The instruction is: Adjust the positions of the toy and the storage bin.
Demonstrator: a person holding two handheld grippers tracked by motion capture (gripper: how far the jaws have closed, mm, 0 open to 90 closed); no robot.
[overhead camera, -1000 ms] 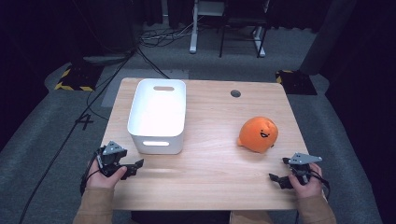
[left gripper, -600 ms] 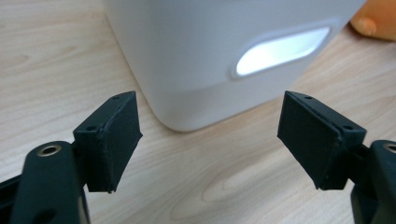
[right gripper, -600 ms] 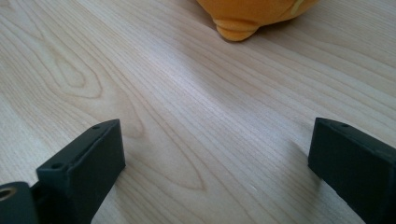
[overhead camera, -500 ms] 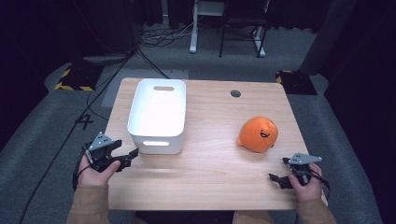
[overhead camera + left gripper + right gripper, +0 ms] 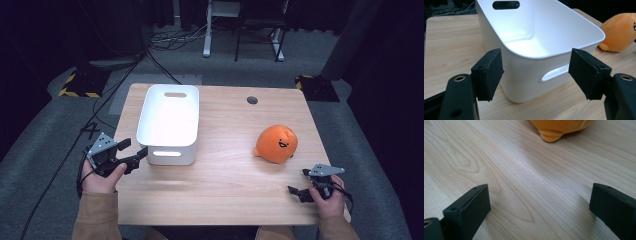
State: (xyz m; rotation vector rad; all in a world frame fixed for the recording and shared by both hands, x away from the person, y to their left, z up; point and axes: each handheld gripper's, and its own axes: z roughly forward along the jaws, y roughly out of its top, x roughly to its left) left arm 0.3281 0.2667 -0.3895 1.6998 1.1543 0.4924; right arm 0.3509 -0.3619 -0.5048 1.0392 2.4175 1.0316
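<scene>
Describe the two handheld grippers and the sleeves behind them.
Each of the left gripper and right gripper has two black, blocky jaws, a grey three-cornered plate on top and a trailing black cable. The jaw arms carry round metal-ringed holes. Both sleeves are tan.

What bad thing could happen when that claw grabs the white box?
The left gripper is open at the white bin near corner, not at the handle slot. Its jaws might slip on the smooth, rounded wall, or shove the light, empty bin across the table. Pushed far, the bin might bump the orange plush toy.
</scene>
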